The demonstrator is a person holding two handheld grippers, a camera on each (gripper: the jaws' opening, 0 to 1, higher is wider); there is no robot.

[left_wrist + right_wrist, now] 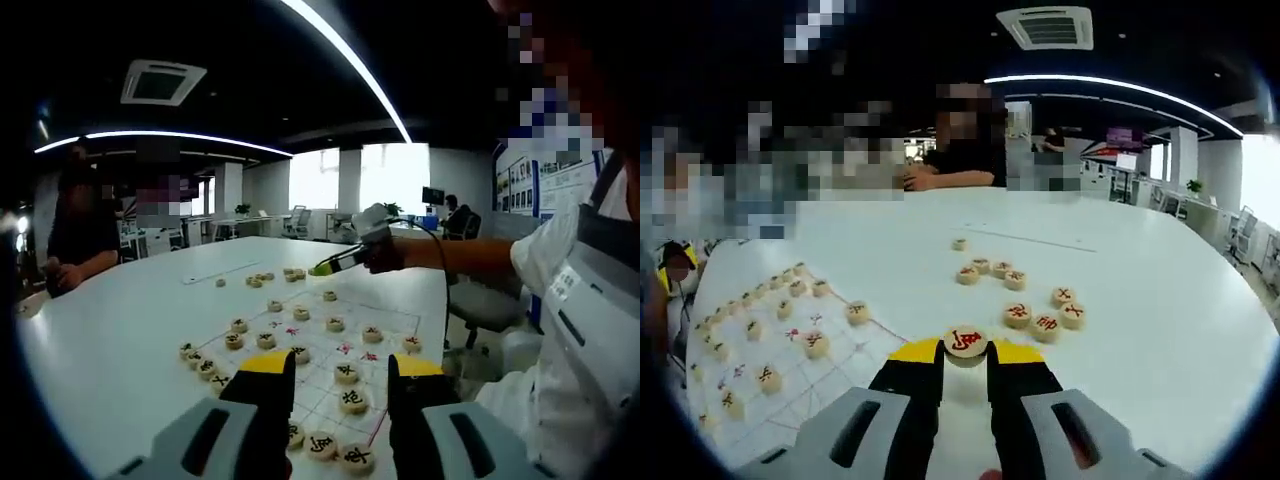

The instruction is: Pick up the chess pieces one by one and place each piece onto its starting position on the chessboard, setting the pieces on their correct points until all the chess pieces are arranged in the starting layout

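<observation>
Right gripper (966, 362) | we see its yellow-tipped jaws clamped on a round wooden chess piece with a red character (966, 343), above the white table (1140, 330), just beside the paper chessboard (855, 365) | left gripper (342, 382) gapes empty (over the board's near pieces (347, 373)).

wide bare white table (1160, 330) lies to the right of the loose red-marked pieces (1040, 300) (scattered, with gaps between). on the chessboard (330, 370), placed pieces (265, 340) crowd the rows; a seated person (960, 150) occupies the far edge.
</observation>
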